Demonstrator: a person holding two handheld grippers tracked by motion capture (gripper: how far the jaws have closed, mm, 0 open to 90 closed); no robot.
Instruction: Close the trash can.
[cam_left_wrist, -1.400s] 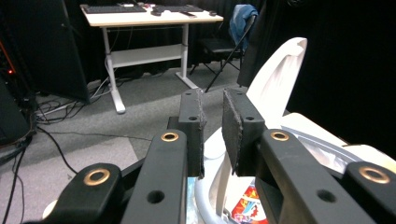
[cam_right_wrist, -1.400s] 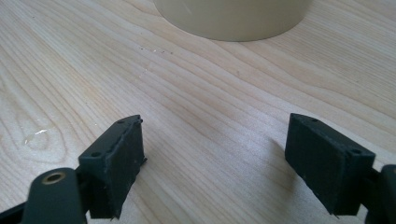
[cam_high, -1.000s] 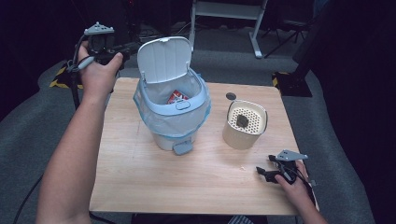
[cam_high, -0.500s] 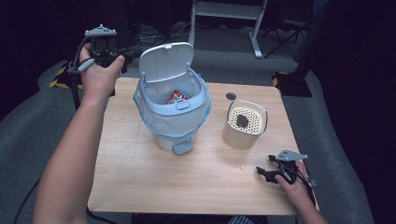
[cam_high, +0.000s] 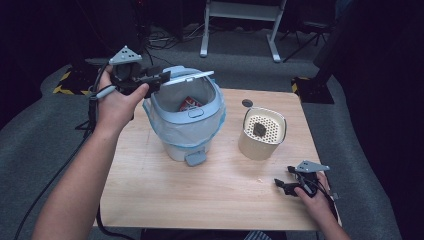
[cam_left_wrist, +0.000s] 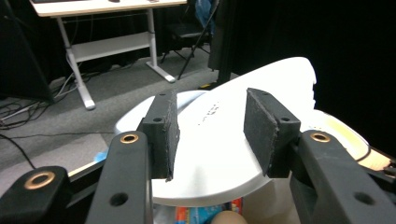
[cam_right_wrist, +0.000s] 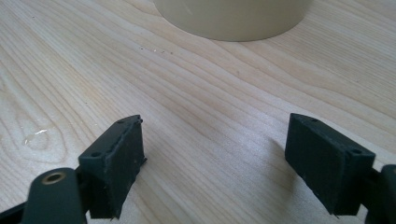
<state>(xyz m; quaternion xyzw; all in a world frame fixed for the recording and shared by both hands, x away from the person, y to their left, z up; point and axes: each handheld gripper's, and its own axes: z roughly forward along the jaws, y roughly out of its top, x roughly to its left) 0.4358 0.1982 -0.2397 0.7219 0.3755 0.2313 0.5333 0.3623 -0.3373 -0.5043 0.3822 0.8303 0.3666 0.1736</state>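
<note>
The bin stands left of centre on the table. Its lid is tipped nearly flat and lies directly ahead of the left hand-held gripper, jaws parted, empty. The right hand-held gripper rests open, well apart, near the cream canister.

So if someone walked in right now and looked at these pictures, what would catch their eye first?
Probably the pale blue bin at the middle of the wooden table, its white lid tipped nearly flat. The left gripper sits at the lid's edge, jaws open above it. To the right of the bin stands a cream canister with a perforated top, and the right gripper rests open near the table's right front corner.
</note>
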